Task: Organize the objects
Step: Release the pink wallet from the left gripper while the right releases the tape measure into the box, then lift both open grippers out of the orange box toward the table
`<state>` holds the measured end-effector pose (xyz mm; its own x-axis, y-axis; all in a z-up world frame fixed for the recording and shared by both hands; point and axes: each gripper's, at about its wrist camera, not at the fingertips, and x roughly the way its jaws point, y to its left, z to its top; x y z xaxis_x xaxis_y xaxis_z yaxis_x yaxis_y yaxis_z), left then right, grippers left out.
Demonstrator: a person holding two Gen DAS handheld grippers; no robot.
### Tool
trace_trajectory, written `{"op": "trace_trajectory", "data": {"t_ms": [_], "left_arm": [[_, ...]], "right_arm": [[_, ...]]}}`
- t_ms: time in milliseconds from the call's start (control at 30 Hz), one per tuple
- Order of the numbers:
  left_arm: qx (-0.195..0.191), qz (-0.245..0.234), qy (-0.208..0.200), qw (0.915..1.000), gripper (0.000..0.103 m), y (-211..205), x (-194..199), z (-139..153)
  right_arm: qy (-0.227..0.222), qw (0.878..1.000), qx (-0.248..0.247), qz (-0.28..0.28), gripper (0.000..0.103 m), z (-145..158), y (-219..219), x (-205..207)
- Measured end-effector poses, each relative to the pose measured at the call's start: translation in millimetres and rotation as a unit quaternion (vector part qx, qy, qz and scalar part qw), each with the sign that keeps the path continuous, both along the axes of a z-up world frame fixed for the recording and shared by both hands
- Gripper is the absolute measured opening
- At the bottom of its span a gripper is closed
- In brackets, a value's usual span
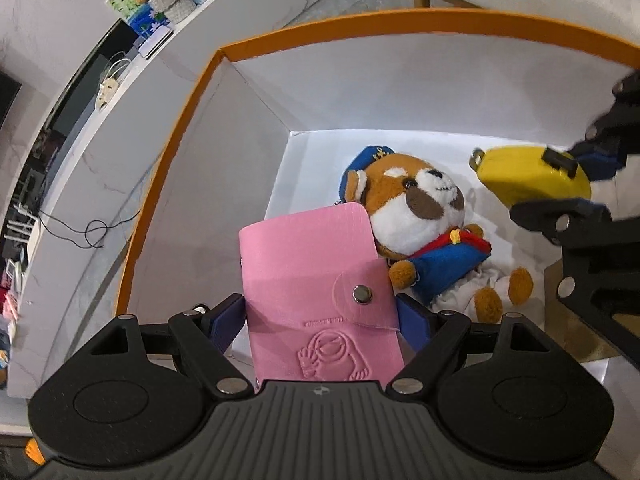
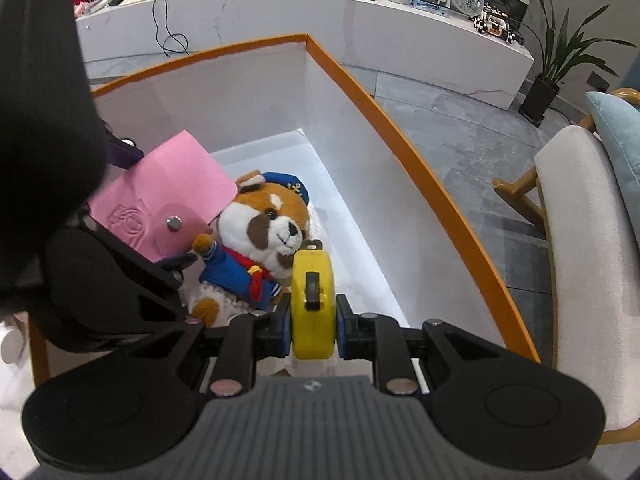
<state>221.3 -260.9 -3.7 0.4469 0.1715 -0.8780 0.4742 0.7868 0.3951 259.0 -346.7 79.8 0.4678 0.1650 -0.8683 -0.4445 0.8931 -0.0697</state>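
An orange-rimmed white box (image 1: 192, 92) (image 2: 400, 128) holds a plush dog in a sailor suit (image 1: 420, 220) (image 2: 264, 236) lying on its floor. My left gripper (image 1: 320, 312) is shut on a pink snap-button card holder (image 1: 316, 284) (image 2: 172, 196) and holds it above the box's left side, next to the plush. My right gripper (image 2: 312, 320) is shut on a yellow tape measure (image 2: 313, 304) (image 1: 528, 180), held over the box to the right of the plush.
A long white marble counter (image 2: 360, 28) behind the box carries cables, baskets, books and a fan. A potted plant (image 2: 560, 60) and a wooden chair with a white cushion (image 2: 576, 220) stand to the right.
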Motion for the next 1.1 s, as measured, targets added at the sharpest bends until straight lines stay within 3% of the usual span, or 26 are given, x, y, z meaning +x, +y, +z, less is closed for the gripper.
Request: {"op": "trace_trajectory", "data": {"t_ms": [100,200,600,733,1100], "left_arm": [[-0.014,0.006,0.001,0.9999,0.095,1.6,-0.9,4.7],[-0.027,0.007,-0.010,0.9995,0.095,3.7,-4.0,12.6],[-0.063,0.008,-0.063,0.9960,0.094,9.6,-1.3,46.2],[-0.057,0.003,-0.094,0.9940,0.094,12.2,-3.3,56.2],[-0.088,0.012,-0.140,0.9862,0.092,35.9,-22.1,88.7]], "right_arm": [[-0.004,1.000,-0.001,0.000,0.023,2.3,-0.4,-2.0],[-0.010,1.000,0.009,-0.002,0.031,7.1,-1.9,-2.7],[-0.028,0.999,0.025,-0.012,0.032,16.8,-3.5,-3.2],[-0.056,0.998,0.034,-0.003,0.034,25.7,-1.5,-6.9],[-0.105,0.990,0.091,0.014,0.034,49.7,-1.4,-18.1]]}}
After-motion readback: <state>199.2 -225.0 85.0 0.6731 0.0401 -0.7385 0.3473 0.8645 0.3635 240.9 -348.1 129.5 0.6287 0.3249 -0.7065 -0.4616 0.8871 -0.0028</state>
